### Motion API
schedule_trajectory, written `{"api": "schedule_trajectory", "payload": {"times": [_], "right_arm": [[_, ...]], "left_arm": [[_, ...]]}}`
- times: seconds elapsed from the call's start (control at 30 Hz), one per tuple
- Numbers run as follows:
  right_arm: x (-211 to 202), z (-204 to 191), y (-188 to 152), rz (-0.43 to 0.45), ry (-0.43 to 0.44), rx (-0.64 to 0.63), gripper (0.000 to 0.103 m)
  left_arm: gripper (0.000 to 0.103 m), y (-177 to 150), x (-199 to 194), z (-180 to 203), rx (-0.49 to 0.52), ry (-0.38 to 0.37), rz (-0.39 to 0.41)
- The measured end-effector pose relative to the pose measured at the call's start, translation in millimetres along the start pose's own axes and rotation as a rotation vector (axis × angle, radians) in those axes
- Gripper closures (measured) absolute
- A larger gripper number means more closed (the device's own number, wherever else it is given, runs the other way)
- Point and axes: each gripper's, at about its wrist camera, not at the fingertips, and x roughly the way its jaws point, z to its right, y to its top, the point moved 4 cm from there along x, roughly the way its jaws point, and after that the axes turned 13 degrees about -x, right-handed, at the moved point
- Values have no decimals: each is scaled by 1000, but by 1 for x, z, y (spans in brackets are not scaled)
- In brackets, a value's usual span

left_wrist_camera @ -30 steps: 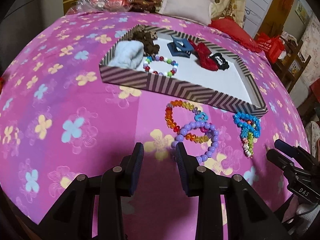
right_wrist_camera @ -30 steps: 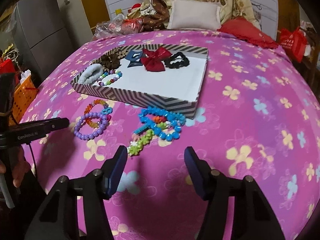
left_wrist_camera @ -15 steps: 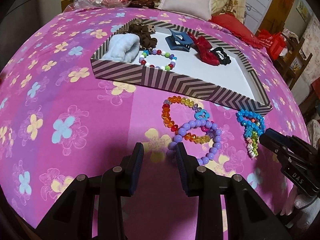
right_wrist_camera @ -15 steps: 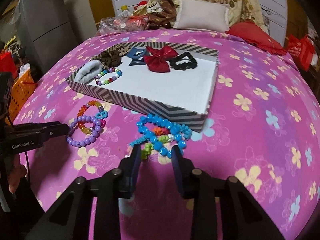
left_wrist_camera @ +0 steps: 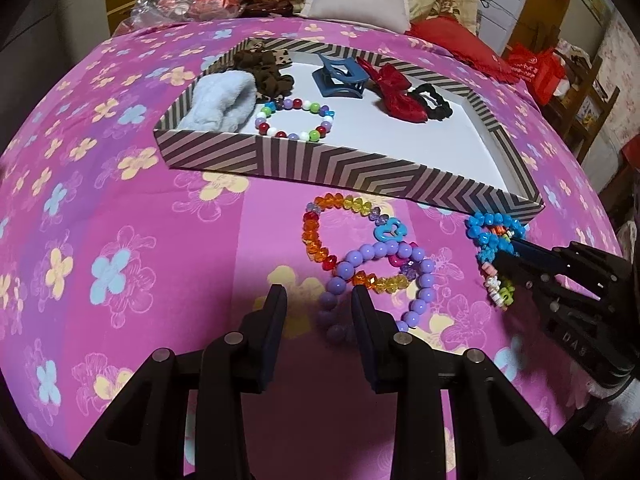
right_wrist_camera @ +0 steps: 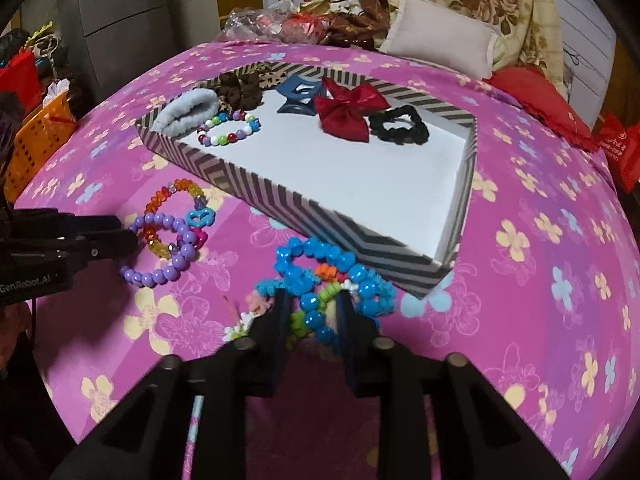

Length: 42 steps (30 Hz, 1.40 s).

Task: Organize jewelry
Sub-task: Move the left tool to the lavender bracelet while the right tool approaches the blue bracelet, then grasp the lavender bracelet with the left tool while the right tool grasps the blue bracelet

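The right hand-held gripper (right_wrist_camera: 310,306), jaws just closing, pinches the blue bead bracelet (right_wrist_camera: 332,276) beside the striped tray (right_wrist_camera: 280,196); the left hand-held gripper (left_wrist_camera: 318,300) waits narrowly open, holding nothing.

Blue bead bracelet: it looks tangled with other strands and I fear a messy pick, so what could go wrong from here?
1. The right tongs, which have just been closing, pinch the blue bead bracelet together with a green strand, so both may lift.
2. The striped tray wall stands just beyond; dangling strands could snag on it.
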Motion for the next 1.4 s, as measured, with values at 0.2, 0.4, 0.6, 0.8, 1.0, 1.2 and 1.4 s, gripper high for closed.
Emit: {"api": "schedule_trajectory", "payload": {"times": [0.2, 0.4, 0.6, 0.8, 1.0, 1.2, 1.4], "right_arm": [[-17, 7, -6, 51, 66, 86, 89], [-42, 13, -2, 111, 109, 132, 89], [-58, 21, 3, 164, 186, 197, 89], [-61, 23, 0, 159, 214, 221, 89], [-50, 8, -18, 39, 225, 153, 89], [-40, 1, -30, -21, 228, 132, 89], [-39, -6, -21, -27, 178, 66, 83]], "left_arm": [[100, 0, 0, -3, -19, -64, -17], [100, 3, -11, -5, -40, -102, -5], [100, 10, -28, -1, -27, -124, 26], [100, 10, -34, 0, -11, -113, 45], [100, 8, -33, -2, -12, -102, 45], [100, 8, -32, -2, -11, -98, 39], [100, 7, -31, -2, -13, -94, 35]]}}
